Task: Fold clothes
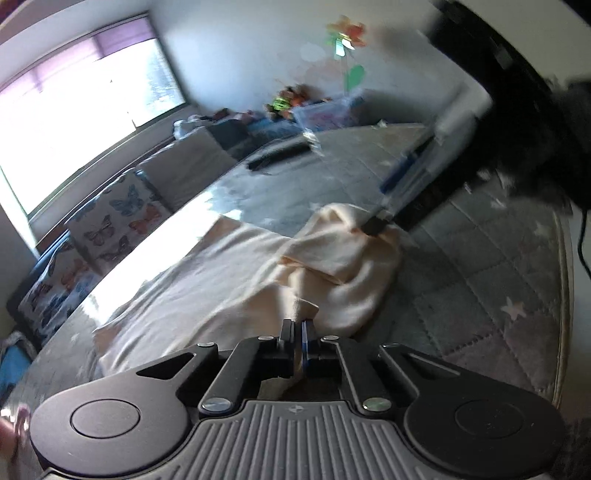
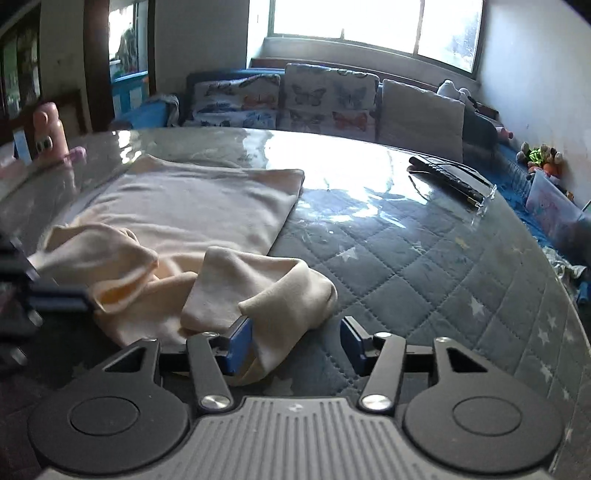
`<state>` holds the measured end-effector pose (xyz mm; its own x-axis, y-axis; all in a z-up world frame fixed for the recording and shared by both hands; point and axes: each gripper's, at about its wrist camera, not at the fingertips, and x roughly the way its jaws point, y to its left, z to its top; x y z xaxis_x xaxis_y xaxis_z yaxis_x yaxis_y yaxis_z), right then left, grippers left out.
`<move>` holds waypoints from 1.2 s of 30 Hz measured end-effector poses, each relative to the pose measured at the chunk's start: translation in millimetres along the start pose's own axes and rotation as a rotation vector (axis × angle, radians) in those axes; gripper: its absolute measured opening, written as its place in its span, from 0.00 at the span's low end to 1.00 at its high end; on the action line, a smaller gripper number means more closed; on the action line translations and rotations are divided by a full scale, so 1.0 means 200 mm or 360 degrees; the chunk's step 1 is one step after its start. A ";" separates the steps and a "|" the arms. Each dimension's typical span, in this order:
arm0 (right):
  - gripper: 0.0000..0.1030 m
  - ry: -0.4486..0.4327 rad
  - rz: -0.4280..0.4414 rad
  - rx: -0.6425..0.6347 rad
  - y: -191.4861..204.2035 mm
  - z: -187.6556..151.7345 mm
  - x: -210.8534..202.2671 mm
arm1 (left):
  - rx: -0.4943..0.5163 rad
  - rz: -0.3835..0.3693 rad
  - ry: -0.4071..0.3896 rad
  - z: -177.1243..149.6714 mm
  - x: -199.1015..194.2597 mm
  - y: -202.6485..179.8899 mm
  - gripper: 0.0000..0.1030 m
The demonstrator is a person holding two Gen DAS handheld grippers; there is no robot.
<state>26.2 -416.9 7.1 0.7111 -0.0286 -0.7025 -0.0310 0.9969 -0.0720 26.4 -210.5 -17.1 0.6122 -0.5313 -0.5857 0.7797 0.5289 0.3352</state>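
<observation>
A cream garment (image 2: 192, 206) lies on the tabletop (image 2: 424, 266), its far part spread flat and its near end bunched into loose folds. The left tool (image 1: 298, 334) is clenched on a fold of that near edge. The right tool (image 2: 295, 343) stands released, jaws apart, with a rolled end of the garment lying between them against the left pad. The tabletop has a grey quilted cover with white stars. Butterfly-print cushions (image 2: 295, 99) sit beyond it, under a bright window (image 2: 369, 26).
</observation>
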 end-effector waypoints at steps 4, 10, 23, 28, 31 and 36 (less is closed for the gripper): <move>0.64 -0.0070 -0.0031 -0.0100 0.06 0.01 -0.04 | -0.0237 0.0099 -0.0039 0.00 -0.10 0.18 0.04; 0.64 -0.0091 0.0042 -0.0265 0.17 0.00 -0.03 | -0.0570 0.0395 -0.0084 -0.05 -0.24 0.52 0.04; 0.66 -0.0007 0.0034 -0.0381 0.26 0.00 0.11 | -0.0984 0.0947 0.0205 -0.51 -0.46 0.97 0.04; 0.54 -0.0035 -0.0059 -0.0393 0.25 0.00 0.11 | -0.1062 0.0992 0.0334 -0.65 -0.45 1.01 0.03; 0.53 -0.0047 -0.0131 -0.0328 0.20 0.01 0.11 | -0.1069 0.1000 0.0368 -0.70 -0.45 1.02 0.04; 0.53 -0.0075 -0.0225 -0.0218 0.12 0.04 0.11 | -0.1003 0.0952 0.0402 -0.71 -0.43 0.97 0.06</move>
<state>46.3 -393.0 -4.0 0.7470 -0.1610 -0.6450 -0.0215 0.9639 -0.2655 106.8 31.7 -5.5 0.7868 0.0707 -0.6131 0.0786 0.9739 0.2131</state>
